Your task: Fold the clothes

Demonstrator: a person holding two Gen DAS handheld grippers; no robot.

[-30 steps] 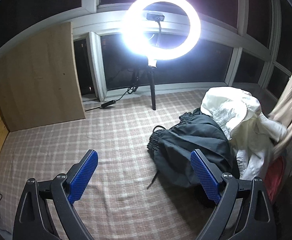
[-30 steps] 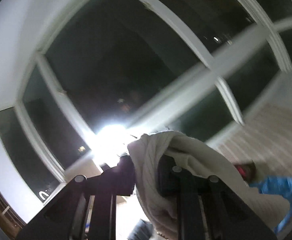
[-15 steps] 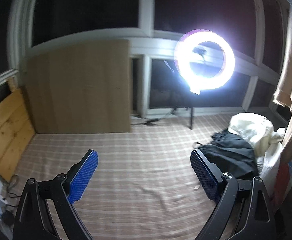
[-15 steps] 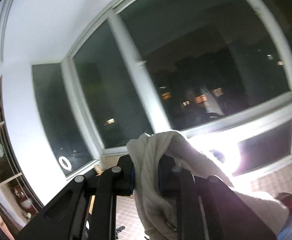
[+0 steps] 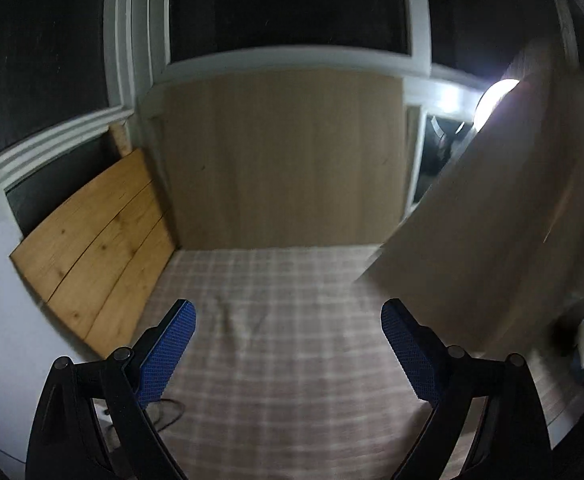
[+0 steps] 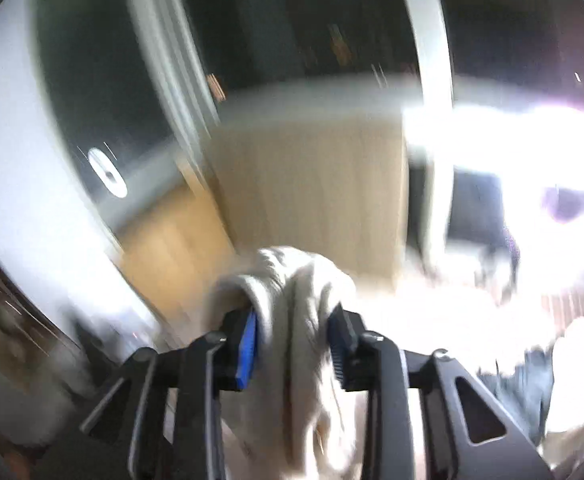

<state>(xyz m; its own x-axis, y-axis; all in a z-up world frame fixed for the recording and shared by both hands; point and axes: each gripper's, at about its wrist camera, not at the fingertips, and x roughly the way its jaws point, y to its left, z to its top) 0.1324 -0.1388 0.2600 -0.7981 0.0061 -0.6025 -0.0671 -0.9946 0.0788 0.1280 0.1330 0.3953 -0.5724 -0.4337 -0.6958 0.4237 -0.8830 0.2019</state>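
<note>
My right gripper (image 6: 293,334) is shut on a bunched fold of a cream knitted garment (image 6: 299,288), which drapes down over its frame; the view is blurred. In the left wrist view the same beige garment (image 5: 491,216) hangs in the air at the right, blurred, above the checked cloth surface (image 5: 284,340). My left gripper (image 5: 288,332) stands open above that surface with nothing between its blue pads (image 5: 172,336). The garment is to the right of the left gripper and apart from it.
A pale wooden board (image 5: 284,160) leans against the far window wall, and an orange plank panel (image 5: 96,248) leans at the left. A ring light (image 5: 491,100) glares at the right, partly behind the garment. A cable (image 5: 164,412) lies at the surface's near-left edge.
The left wrist view has swung left, away from the ring light and the pile of clothes toward the wooden boards. The beige garment now hangs farther into that view. The right gripper has tilted down, still holding it.
</note>
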